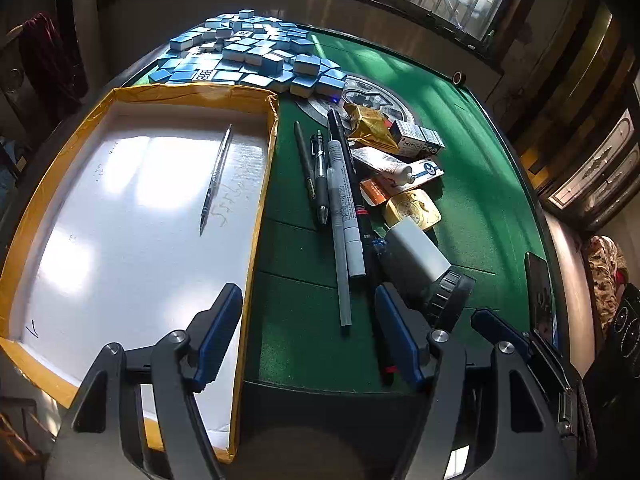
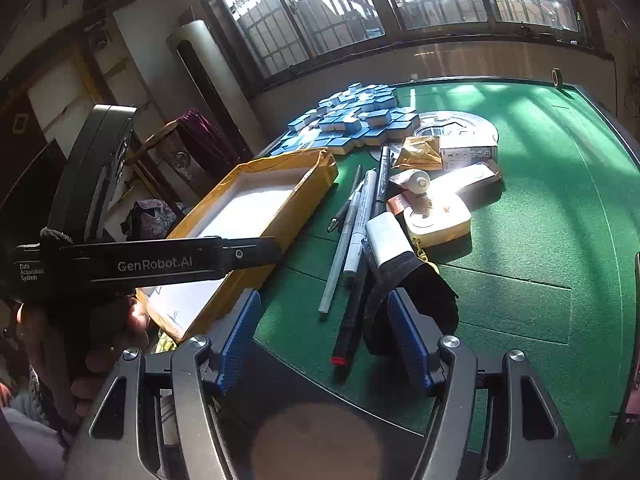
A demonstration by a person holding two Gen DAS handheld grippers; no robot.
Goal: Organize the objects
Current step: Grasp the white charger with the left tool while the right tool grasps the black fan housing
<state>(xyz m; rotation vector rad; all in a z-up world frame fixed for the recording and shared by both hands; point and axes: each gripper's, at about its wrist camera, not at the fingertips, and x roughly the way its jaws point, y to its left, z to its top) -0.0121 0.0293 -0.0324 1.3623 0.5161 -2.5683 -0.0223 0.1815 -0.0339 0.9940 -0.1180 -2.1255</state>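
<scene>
A shallow tray [image 1: 256, 184] with yellow taped walls and a white floor lies on the green table at the left; one thin pen [image 1: 216, 178] lies inside it. Several pens and markers [image 1: 340, 200] lie side by side on the felt to its right. My left gripper [image 1: 310, 336] is open and empty, straddling the tray's right wall near the table's front edge. My right gripper [image 2: 326, 340] is open and empty above the near ends of the pens [image 2: 352, 236]. The tray also shows in the right wrist view [image 2: 280, 208].
Right of the pens lies a heap: a white and black cylinder [image 1: 420, 264], a yellow case [image 1: 412, 210], a tube [image 1: 384, 162], small boxes [image 1: 416, 138] and a gold packet [image 1: 368, 124]. Blue mahjong tiles [image 1: 248, 56] are piled at the back. A phone [image 1: 540, 296] stands at right.
</scene>
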